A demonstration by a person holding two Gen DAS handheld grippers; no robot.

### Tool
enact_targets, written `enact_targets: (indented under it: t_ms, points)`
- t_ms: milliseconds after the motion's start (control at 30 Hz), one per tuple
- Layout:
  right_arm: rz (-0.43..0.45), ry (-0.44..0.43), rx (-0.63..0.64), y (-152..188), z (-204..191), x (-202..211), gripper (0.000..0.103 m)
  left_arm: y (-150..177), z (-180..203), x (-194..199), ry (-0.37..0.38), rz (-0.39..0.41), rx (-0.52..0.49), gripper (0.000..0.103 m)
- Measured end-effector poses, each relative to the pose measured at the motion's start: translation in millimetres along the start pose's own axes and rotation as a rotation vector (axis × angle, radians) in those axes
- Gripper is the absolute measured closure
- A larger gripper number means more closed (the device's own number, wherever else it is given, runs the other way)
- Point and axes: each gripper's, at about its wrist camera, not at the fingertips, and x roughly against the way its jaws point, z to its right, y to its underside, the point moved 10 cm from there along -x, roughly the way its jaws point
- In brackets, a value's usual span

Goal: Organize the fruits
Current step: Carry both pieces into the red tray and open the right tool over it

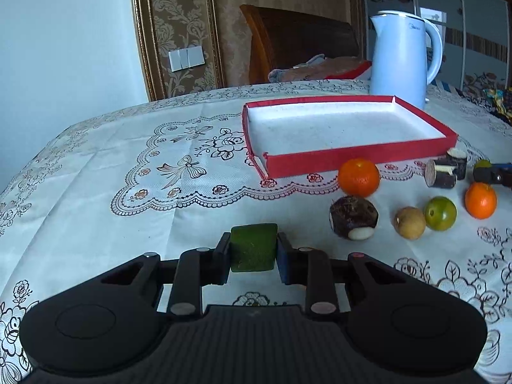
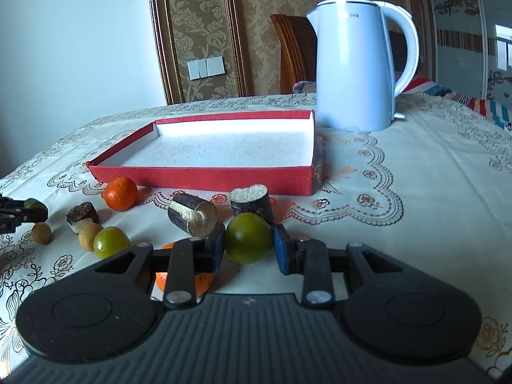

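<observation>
My left gripper (image 1: 254,251) is shut on a green fruit (image 1: 253,249), held above the tablecloth in front of the red tray (image 1: 358,160). My right gripper (image 2: 249,244) is shut on a green fruit (image 2: 249,238). The red tray (image 2: 204,176) has a white, bare floor. On the cloth lie an orange (image 1: 359,177), a dark taro piece (image 1: 353,217), a tan longan (image 1: 409,223), a green fruit (image 1: 440,213), a second orange (image 1: 480,200) and two sugarcane pieces (image 1: 446,168). The right wrist view shows an orange (image 2: 120,193), sugarcane pieces (image 2: 192,214), a green fruit (image 2: 111,242) and longans (image 2: 89,236).
A white electric kettle (image 1: 403,57) stands behind the tray, also in the right wrist view (image 2: 355,64). A wooden chair (image 1: 297,38) stands beyond the table's far edge. The lace tablecloth (image 1: 128,166) stretches left of the tray.
</observation>
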Motion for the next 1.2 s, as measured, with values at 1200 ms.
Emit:
enact_targets:
  t_ms: [1200]
  points:
    - [0.02, 0.169, -0.028, -92, -9, -97, 0.073, -110, 76, -99, 0.02, 0.049, 0.13, 0.075]
